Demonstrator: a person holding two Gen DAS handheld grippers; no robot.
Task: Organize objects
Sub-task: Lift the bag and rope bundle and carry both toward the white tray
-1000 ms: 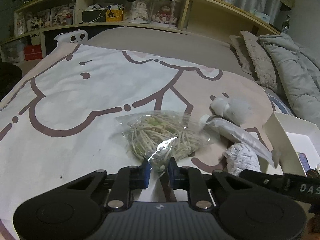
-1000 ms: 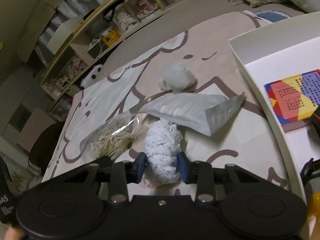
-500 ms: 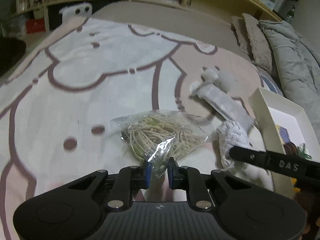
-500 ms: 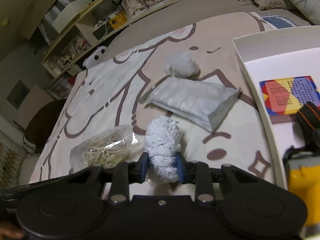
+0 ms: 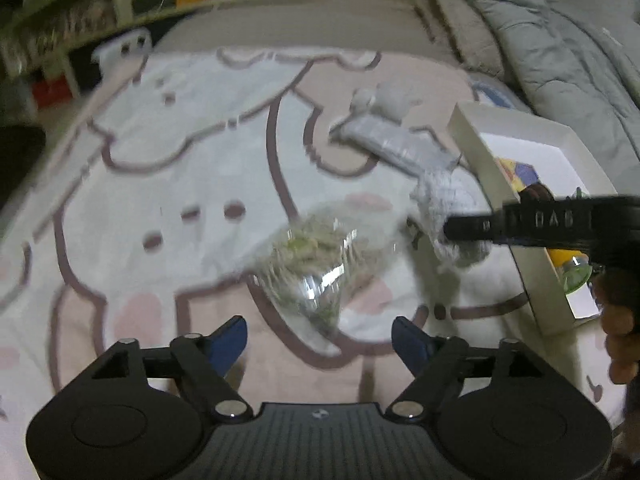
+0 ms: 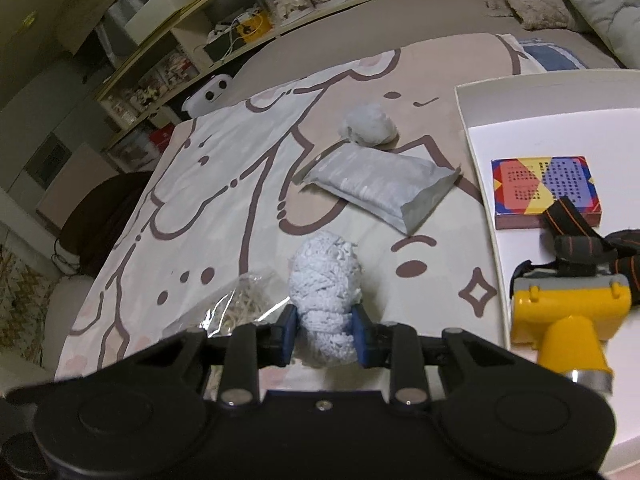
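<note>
Here my left gripper (image 5: 320, 338) is opening, the noodle bag (image 5: 320, 256) blurred between its blue pads, untouched. Only the right wrist view shows my right gripper (image 6: 325, 334) pinching the white yarn ball (image 6: 326, 300), the yellow tool (image 6: 568, 320) at 3 o'clock.

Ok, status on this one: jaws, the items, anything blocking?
Left gripper jaws opening, clear bag of sticks off the pads. Right gripper shut on white yarn bundle. White tray alongside, path looks clear.

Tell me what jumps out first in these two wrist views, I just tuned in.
The right gripper is shut on a white knitted bundle, lifted beside the white tray that holds a yellow tool and a colourful box. The left gripper has its jaws opening, with the clear bag of pale sticks blurred between them, untouched by the pads. A grey pouch lies on the cartoon bedspread.
</note>
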